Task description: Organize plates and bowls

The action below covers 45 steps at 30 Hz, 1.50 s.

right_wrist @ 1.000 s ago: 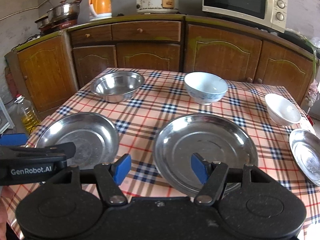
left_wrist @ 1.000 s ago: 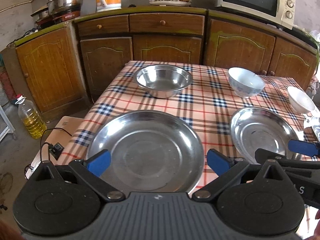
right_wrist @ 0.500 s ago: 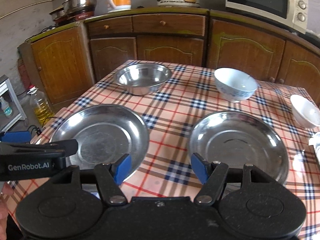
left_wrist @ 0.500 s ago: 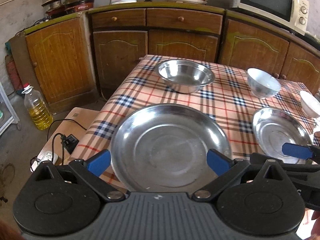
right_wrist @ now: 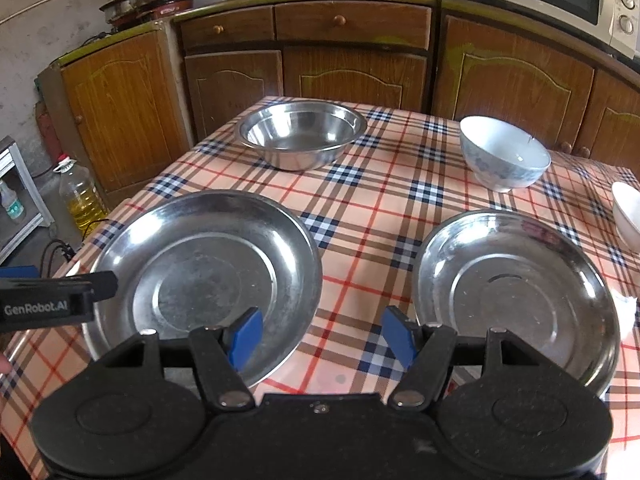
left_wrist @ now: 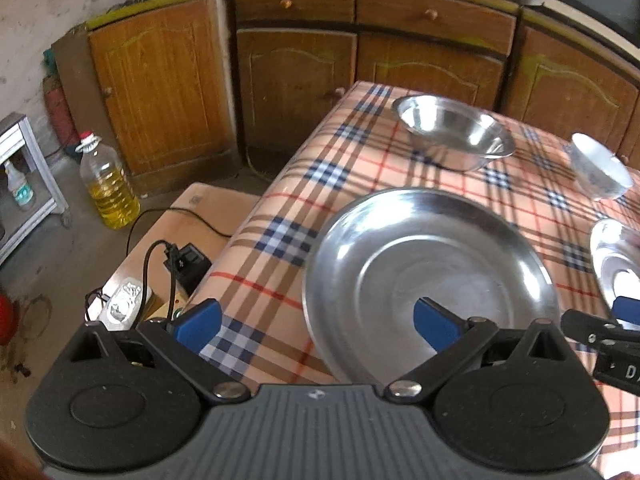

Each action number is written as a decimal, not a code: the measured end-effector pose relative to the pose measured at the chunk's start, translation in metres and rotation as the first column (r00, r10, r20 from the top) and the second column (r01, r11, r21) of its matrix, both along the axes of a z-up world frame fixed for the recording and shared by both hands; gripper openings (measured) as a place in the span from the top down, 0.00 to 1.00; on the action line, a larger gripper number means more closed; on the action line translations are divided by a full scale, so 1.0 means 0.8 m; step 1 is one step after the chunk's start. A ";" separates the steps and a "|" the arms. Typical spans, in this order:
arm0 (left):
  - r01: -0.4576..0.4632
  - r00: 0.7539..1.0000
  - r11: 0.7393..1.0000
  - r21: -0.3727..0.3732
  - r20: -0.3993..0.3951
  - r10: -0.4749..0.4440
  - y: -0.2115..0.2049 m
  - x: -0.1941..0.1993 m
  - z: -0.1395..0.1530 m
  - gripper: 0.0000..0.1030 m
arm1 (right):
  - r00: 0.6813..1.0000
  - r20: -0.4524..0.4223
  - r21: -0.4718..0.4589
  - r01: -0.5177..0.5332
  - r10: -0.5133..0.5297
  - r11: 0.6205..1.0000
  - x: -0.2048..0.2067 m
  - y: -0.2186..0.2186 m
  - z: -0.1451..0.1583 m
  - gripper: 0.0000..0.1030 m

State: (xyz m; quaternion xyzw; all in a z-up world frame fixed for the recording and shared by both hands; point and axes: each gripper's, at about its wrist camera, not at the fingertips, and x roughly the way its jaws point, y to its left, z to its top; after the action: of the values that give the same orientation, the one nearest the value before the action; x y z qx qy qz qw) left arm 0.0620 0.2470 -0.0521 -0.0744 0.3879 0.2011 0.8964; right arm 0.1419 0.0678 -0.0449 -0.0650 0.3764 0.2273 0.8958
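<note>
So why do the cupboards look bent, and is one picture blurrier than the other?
Both views are fisheye, so the cupboards bow outward at the edges. The left wrist view is softer, smeared on the white bowl; the right wrist view is crisp. Daylight glares off the large steel plate in both.

Two steel plates (right_wrist: 204, 268) (right_wrist: 516, 296), one steel bowl (right_wrist: 300, 136), two white bowls (right_wrist: 504, 156) (right_wrist: 628, 212), one oil bottle (right_wrist: 82, 198).
</note>
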 end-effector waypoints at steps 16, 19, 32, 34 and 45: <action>0.010 0.999 1.000 -0.006 -0.038 -0.010 0.028 0.030 -0.028 0.13 | 0.995 -0.094 0.038 0.021 -0.017 0.999 0.045 0.018 -0.037 0.24; 0.014 0.999 1.000 -0.008 -0.034 -0.015 0.030 0.034 -0.029 0.23 | 0.994 -0.109 0.056 0.018 -0.011 0.998 0.050 0.020 -0.043 0.28; 0.078 0.997 0.997 -0.017 -0.002 -0.078 0.021 0.039 -0.027 0.77 | 0.994 -0.111 0.100 0.028 -0.017 0.995 0.053 0.020 -0.039 0.77; 0.072 0.997 0.997 -0.036 0.012 -0.071 0.023 0.036 -0.023 0.78 | 0.994 -0.105 0.104 0.029 -0.018 0.994 0.052 0.018 -0.035 0.78; 0.069 0.996 0.998 -0.007 0.061 -0.069 0.011 0.020 0.015 0.78 | 1.000 -0.023 0.103 0.008 -0.005 0.995 0.031 0.011 0.008 0.78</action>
State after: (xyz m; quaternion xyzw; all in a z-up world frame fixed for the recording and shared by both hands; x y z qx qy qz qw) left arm 0.0782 0.2561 -0.0405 -0.0711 0.3636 0.1658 0.9139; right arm 0.1667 0.0769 -0.0381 -0.0150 0.3746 0.2441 0.8943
